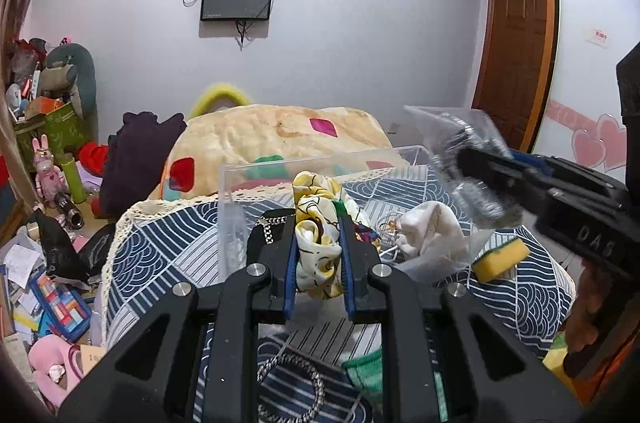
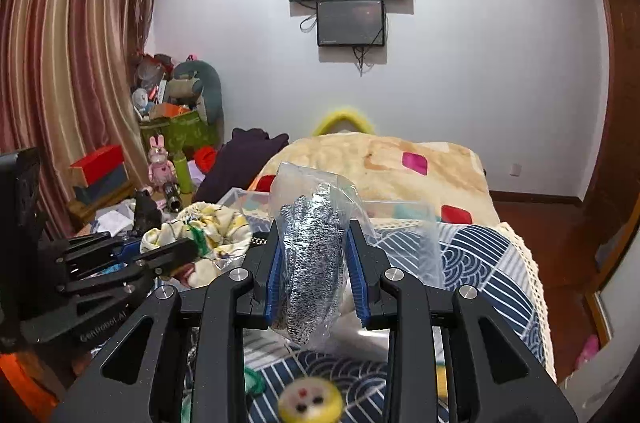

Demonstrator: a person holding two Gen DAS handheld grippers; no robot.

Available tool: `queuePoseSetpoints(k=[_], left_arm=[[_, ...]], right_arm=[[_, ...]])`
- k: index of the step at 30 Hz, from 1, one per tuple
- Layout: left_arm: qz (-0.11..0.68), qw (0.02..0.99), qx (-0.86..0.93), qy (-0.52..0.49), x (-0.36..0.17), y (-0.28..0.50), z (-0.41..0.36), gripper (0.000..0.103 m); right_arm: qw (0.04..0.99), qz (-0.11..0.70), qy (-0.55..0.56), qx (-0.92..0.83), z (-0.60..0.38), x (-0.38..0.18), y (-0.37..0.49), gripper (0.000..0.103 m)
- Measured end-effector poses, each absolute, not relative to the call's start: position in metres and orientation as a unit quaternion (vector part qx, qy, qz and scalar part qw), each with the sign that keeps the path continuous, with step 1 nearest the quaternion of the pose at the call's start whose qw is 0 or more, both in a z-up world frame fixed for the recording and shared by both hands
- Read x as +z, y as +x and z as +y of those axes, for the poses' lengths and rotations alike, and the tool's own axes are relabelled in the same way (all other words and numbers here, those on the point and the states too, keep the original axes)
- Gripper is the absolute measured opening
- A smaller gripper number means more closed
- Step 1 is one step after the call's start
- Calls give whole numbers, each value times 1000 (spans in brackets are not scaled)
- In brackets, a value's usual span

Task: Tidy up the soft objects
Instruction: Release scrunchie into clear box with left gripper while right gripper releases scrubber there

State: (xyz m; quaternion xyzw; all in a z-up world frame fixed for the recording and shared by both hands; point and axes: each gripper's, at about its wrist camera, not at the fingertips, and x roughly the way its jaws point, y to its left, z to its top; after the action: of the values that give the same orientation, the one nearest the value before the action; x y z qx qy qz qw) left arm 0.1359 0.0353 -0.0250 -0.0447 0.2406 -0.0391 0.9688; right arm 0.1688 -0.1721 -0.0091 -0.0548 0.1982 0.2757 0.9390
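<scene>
My left gripper (image 1: 318, 223) is shut on a yellow and white patterned silk scarf (image 1: 318, 247) and holds it just in front of a clear plastic box (image 1: 240, 183) on the blue wave-pattern cloth. It also shows in the right wrist view (image 2: 192, 247) at the left, with the scarf (image 2: 216, 227). My right gripper (image 2: 312, 235) is shut on a clear bag of grey knitted fabric (image 2: 310, 263), lifted above the cloth. In the left wrist view the right gripper (image 1: 464, 159) and the bag (image 1: 456, 131) hang at the right, above the box.
On the cloth lie a white fabric bundle (image 1: 428, 227), a yellow sponge (image 1: 500, 259), a metal chain (image 1: 292, 383) and a green knit piece (image 1: 364, 371). A cream blanket (image 1: 272, 135) lies behind. Toys and clutter cover the floor at the left (image 1: 44, 263).
</scene>
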Motion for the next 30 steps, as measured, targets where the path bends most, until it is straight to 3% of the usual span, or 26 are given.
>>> queuePoseSetpoints(k=[24,30], left_arm=[[315,946,-50,-52,-63,184,34,19],[313,948,-42,-47,-59,176,36,27]], right_arm=[[897,325,-101,280,-140,-62,220,30],[898,322,-91,287,-149,-54,215,31]])
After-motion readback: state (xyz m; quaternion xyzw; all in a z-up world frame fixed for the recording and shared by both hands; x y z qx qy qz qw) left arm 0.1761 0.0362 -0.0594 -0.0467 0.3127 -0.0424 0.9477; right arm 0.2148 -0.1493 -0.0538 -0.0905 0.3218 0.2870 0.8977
